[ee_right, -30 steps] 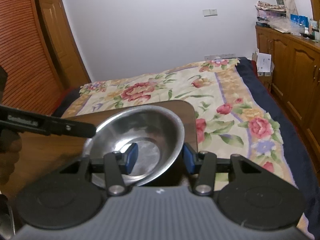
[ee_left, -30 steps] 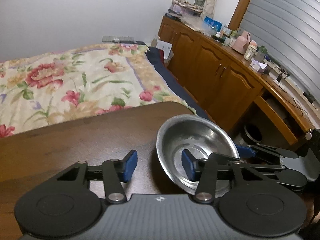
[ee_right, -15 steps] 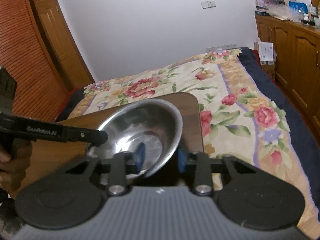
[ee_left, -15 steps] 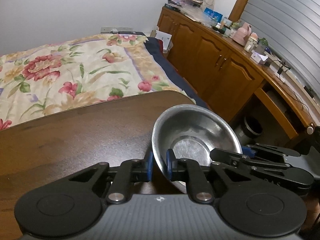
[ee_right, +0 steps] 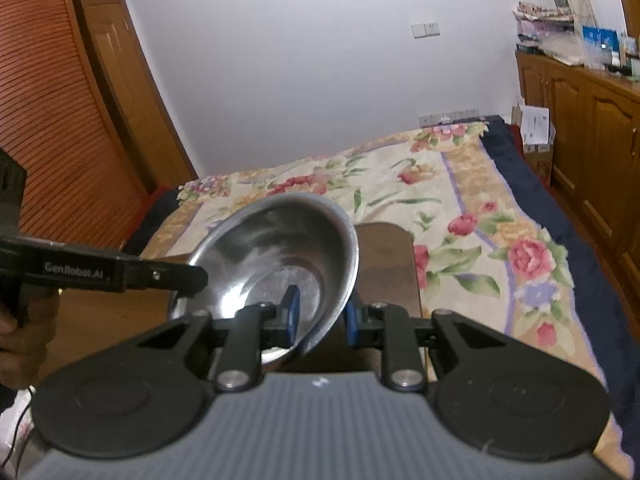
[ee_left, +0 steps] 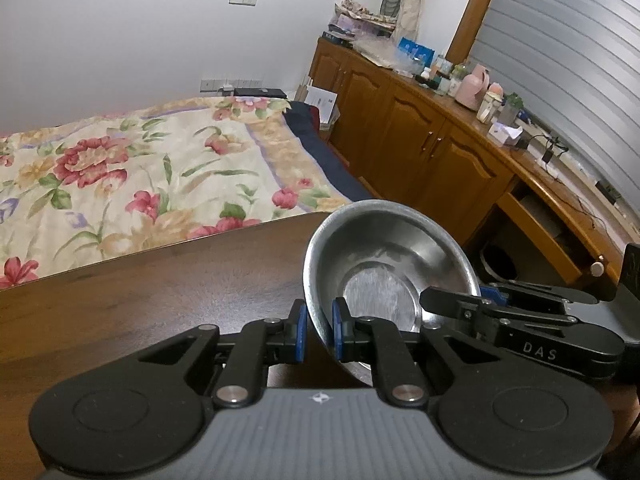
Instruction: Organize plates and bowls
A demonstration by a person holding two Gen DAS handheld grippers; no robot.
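Observation:
A steel bowl [ee_left: 384, 264] is held above the dark wooden table [ee_left: 140, 312], lifted and tilted. My left gripper [ee_left: 319, 334] is shut on the bowl's near-left rim, one blue pad inside and one outside. My right gripper [ee_right: 320, 316] is shut on the bowl [ee_right: 276, 256] at its opposite rim. In the left wrist view the right gripper [ee_left: 492, 300] reaches in from the right. In the right wrist view the left gripper [ee_right: 188, 278] reaches in from the left.
A bed with a floral cover [ee_left: 140, 172] lies beyond the table's far edge. Wooden cabinets [ee_left: 420, 160] with cluttered tops run along the right wall. A slatted wardrobe and door [ee_right: 68, 120] stand at the left.
Both grippers closed on the bowl's rim, from open a second ago. The bowl has risen off the table and tilted.

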